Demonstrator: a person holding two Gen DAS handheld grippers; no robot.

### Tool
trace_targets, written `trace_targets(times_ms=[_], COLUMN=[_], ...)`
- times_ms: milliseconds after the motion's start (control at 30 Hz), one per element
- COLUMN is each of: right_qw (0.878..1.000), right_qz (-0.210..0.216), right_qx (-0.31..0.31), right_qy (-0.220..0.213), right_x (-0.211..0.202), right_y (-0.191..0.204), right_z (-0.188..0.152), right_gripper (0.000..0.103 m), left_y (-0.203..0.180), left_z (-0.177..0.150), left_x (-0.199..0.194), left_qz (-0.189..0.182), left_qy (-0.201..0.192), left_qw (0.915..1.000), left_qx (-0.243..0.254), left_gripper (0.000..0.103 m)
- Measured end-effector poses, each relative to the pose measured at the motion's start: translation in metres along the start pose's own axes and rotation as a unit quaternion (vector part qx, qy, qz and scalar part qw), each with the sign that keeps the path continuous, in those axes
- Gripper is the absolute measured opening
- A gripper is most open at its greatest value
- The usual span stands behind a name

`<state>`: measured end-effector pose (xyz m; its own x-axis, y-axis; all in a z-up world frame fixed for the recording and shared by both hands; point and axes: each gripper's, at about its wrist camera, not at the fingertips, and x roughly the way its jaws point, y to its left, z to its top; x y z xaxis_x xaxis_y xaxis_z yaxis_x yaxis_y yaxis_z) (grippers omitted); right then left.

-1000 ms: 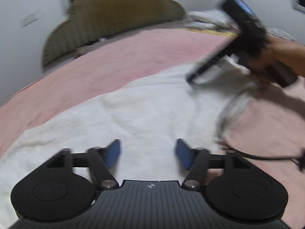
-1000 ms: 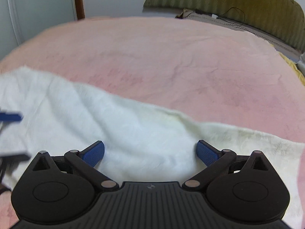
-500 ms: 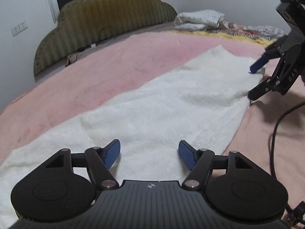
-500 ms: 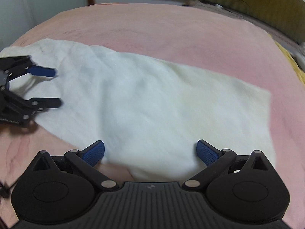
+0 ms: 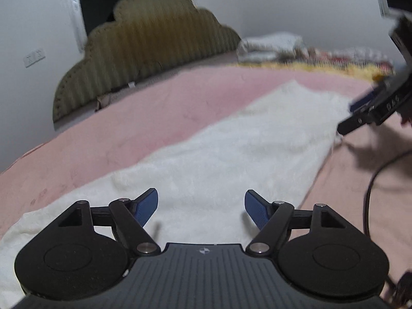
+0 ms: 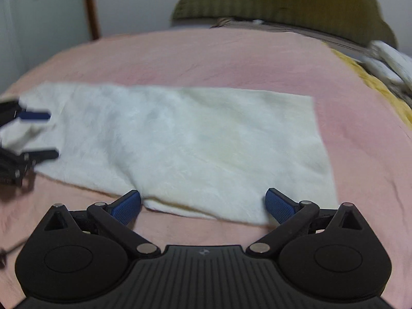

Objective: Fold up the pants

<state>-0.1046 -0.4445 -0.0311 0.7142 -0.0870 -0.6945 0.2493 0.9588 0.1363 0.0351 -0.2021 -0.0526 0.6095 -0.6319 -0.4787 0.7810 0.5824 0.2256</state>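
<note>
Bedroom, white walls. A bed (image 6: 231,59) covered in pink sheeting is filling both views, with an olive ribbed headboard (image 5: 144,51) standing at 11 o'clock in the left wrist view and at 1 o'clock in the right wrist view. A blurred pile of folded bedding (image 5: 270,46) is lying at the far edge, with a yellow blanket (image 6: 373,87) beside it.

The white fleecy pants (image 6: 180,149) are lying flat on the pink sheet as one long folded strip, running from 9 o'clock to 3 o'clock in the right wrist view.

The left gripper (image 5: 200,206) is hovering over one end of the strip; its jaws are opening, blue pads apart, with fabric lying below the gap and not pinched. From the right wrist view the same gripper is showing at 9 o'clock, pads separated over the cloth's end.

The right gripper (image 6: 203,203) is hanging at the strip's near long edge, at 6 o'clock of the cloth. Its jaws are standing wide and released; the left pad is sitting over bare sheet just beside the hem, the right pad over the cloth's edge. Whether they are touching cannot be told.

A black cable (image 5: 370,193) is trailing over the sheet at 3 o'clock in the left wrist view.

No containers are showing.
</note>
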Motion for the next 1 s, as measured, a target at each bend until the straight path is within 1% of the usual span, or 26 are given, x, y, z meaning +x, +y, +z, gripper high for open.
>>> trace_targets(times_ms=[33, 67, 100, 167, 200, 233, 300, 333, 400, 467, 500, 600, 667, 700, 767, 900, 1000], right_qw=[0.999, 0.997, 0.994, 0.982, 0.971, 0.961, 0.938, 0.930, 0.924, 0.917, 0.913, 0.905, 0.899, 0.899, 0.903, 0.911, 0.928], right_qz=[-0.016, -0.018, -0.001, 0.059, 0.100, 0.133, 0.195, 0.211, 0.217, 0.217, 0.208, 0.176, 0.151, 0.134, 0.109, 0.066, 0.042], right_qx=[0.031, 0.068, 0.106, 0.176, 0.213, 0.240, 0.286, 0.302, 0.312, 0.330, 0.343, 0.365, 0.380, 0.384, 0.381, 0.378, 0.340], right_qy=[-0.011, -0.021, -0.030, -0.043, -0.039, -0.034, -0.021, -0.018, -0.033, -0.054, -0.072, -0.130, -0.157, -0.164, -0.164, -0.148, -0.148], right_x=[-0.006, -0.012, -0.018, -0.022, -0.018, -0.015, -0.003, 0.002, 0.007, 0.007, 0.008, 0.015, 0.022, 0.026, 0.035, 0.050, 0.058], right_y=[-0.005, -0.014, -0.023, -0.031, -0.032, -0.033, -0.033, -0.033, -0.036, -0.039, -0.043, -0.060, -0.068, -0.070, -0.071, -0.066, -0.057], right_z=[-0.003, -0.005, -0.009, -0.016, -0.019, -0.022, -0.029, -0.031, -0.032, -0.031, -0.029, -0.026, -0.021, -0.017, -0.007, 0.010, 0.016], right_gripper=[0.103, 0.103, 0.103, 0.103, 0.103, 0.103, 0.103, 0.103, 0.103, 0.103, 0.103, 0.103, 0.103, 0.103, 0.103, 0.103, 0.103], left_y=[0.001, 0.000, 0.000, -0.002, -0.002, -0.004, -0.004, -0.004, -0.002, 0.001, 0.002, 0.007, 0.010, 0.011, 0.014, 0.019, 0.018], left_z=[0.001, 0.001, 0.001, -0.002, -0.006, -0.009, -0.009, -0.009, -0.010, -0.010, -0.011, -0.010, -0.011, -0.011, -0.011, -0.012, -0.011], left_x=[0.000, 0.000, 0.003, 0.011, 0.015, 0.017, 0.016, 0.016, 0.018, 0.021, 0.022, 0.024, 0.026, 0.027, 0.029, 0.031, 0.030], left_qz=[0.009, 0.020, 0.025, 0.013, 0.005, 0.006, 0.009, 0.008, 0.009, 0.009, 0.008, 0.006, 0.004, 0.003, 0.000, -0.006, -0.005], left_qy=[-0.011, -0.014, -0.009, 0.017, 0.033, 0.040, 0.037, 0.037, 0.042, 0.047, 0.049, 0.056, 0.062, 0.064, 0.070, 0.076, 0.077], left_qw=[0.9999, 0.9996, 0.9994, 0.9996, 0.9993, 0.9991, 0.9993, 0.9993, 0.9990, 0.9986, 0.9984, 0.9974, 0.9966, 0.9960, 0.9947, 0.9926, 0.9925], left_qx=[-0.009, -0.016, -0.020, -0.016, -0.014, -0.011, -0.007, -0.008, -0.013, -0.023, -0.028, -0.044, -0.055, -0.061, -0.075, -0.094, -0.095], left_gripper=[0.081, 0.082, 0.083, 0.083, 0.083, 0.084, 0.084, 0.085, 0.088, 0.091, 0.093, 0.096, 0.098, 0.100, 0.101, 0.103, 0.103])
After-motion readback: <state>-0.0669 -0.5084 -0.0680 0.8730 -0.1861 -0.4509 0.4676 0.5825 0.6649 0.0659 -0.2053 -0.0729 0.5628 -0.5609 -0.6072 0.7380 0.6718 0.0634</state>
